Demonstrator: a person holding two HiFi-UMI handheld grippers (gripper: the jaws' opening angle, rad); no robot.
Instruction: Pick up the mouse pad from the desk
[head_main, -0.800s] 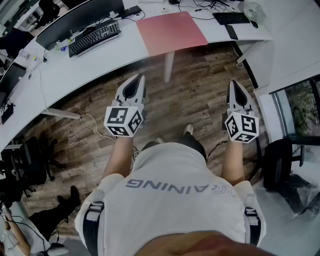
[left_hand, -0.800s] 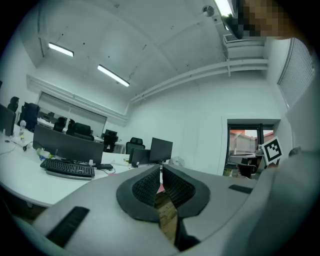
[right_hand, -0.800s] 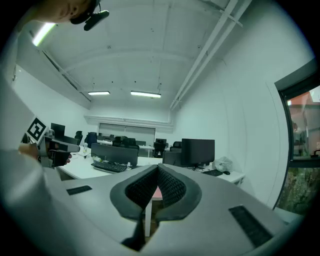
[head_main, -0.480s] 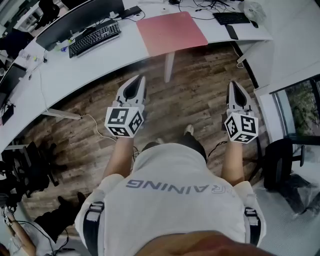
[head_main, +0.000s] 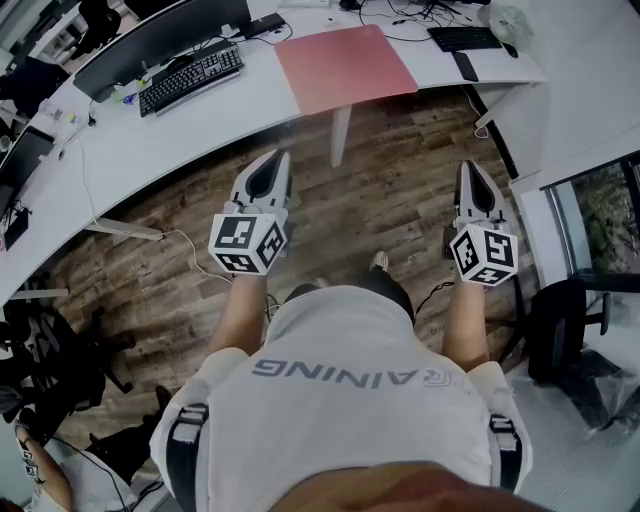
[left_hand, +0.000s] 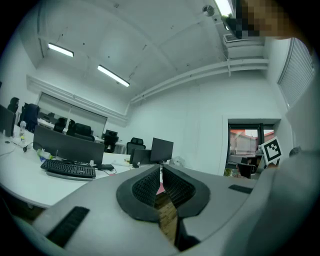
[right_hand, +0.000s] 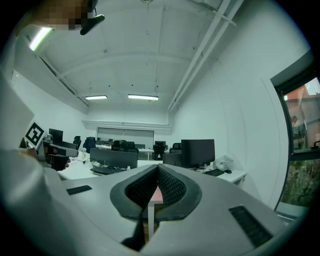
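Holds left tool (head_main: 277, 155) and right tool (head_main: 468, 166) level over the wooden floor (head_main: 390, 175), both with jaws closed on nothing. Finds the pink mouse pad (head_main: 345, 65) ahead and between them, flat at the table's (head_main: 180, 130) near edge, broad side facing, well apart from both, nearer the left. Calls for a forward reach, likely left-led
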